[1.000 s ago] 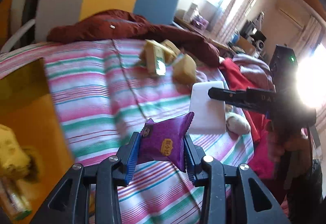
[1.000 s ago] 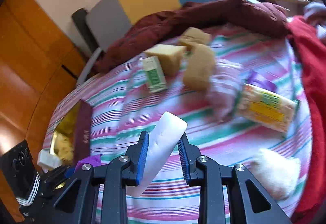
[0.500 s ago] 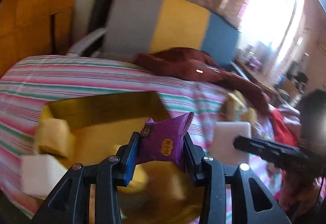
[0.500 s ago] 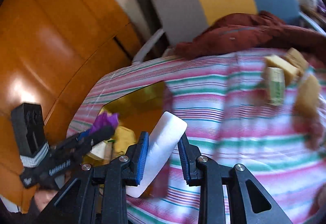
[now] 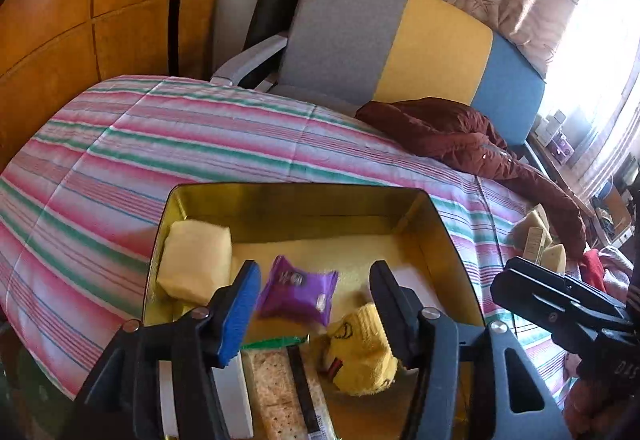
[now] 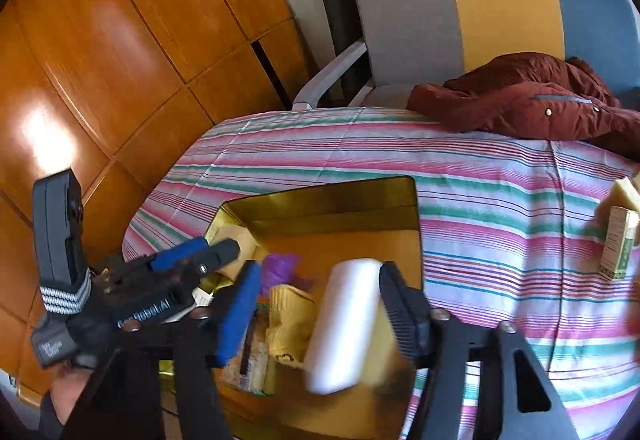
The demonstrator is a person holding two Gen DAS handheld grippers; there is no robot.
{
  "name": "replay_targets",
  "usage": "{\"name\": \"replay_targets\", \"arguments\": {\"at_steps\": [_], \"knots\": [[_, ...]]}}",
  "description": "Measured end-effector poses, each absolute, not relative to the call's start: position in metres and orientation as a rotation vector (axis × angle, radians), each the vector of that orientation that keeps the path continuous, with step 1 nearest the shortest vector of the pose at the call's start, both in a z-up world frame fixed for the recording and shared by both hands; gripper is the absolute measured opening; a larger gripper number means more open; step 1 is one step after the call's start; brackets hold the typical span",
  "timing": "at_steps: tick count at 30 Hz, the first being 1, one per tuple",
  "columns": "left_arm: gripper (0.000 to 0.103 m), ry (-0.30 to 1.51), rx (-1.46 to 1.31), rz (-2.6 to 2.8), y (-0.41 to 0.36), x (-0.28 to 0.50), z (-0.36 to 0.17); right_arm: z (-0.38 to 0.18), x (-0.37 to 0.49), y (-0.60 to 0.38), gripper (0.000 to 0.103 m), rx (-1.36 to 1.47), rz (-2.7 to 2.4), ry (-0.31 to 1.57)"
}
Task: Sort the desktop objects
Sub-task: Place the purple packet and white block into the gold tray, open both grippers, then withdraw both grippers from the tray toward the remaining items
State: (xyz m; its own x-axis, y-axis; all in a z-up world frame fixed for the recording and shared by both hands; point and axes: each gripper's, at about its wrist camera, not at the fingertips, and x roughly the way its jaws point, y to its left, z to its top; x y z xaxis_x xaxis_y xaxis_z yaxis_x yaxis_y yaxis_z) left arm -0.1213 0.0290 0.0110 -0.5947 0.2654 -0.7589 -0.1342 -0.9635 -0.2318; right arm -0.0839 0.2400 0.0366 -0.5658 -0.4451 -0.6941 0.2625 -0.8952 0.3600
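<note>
Both grippers hover over a gold tin box (image 5: 436, 216) (image 6: 332, 196) on the striped cloth. My left gripper (image 5: 314, 288) has its jaws opening; the purple snack packet (image 5: 298, 294) is loose between them, touching neither pad, above the box floor. My right gripper (image 6: 320, 294) is opening too, and the white block (image 6: 344, 324), blurred, is falling free between its fingers. In the box lie a yellow sponge (image 5: 196, 260), a yellow knitted toy (image 5: 362, 348) (image 6: 288, 324) and a cracker pack (image 5: 288, 392). In the right wrist view the left gripper (image 6: 224, 250) shows at left.
Tan sponges and a green-white carton (image 6: 618, 244) lie on the cloth at right. A maroon jacket (image 5: 468, 140) sprawls at the far edge before a grey, yellow and blue chair (image 5: 400, 44). Wooden panels (image 6: 120, 60) stand at left.
Both grippers swung left from the cloth to over the gold box. Each then opened and let go: the purple packet and the white block have dropped out of the pads.
</note>
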Motion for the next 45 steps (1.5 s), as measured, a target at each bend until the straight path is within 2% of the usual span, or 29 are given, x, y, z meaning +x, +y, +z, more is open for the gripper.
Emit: {"name": "replay_targets", "arguments": {"at_steps": [7,21,32,41,45], "knots": [[0.058,-0.211,-1.25,2.64,0.027,-0.099,0.013,0.022,-0.071,0.237,0.063,1.234,-2.449,-0.277],[0.057,-0.085,-1.118,2.631,0.057,-0.061,0.038,0.021,-0.032,0.263,0.071,1.237,-2.542,-0.258],[0.057,-0.041,-1.122,2.518,0.086,-0.043,0.029,0.002,-0.001,0.303,0.076,1.309,-2.594,-0.335],[0.058,0.019,-1.095,2.384,0.116,-0.026,0.022,-0.022,0.015,0.352,0.085,1.441,-2.617,-0.496],[0.062,0.048,-1.088,2.335,0.131,-0.019,0.02,-0.027,0.022,0.372,0.087,1.479,-2.635,-0.539]]}}
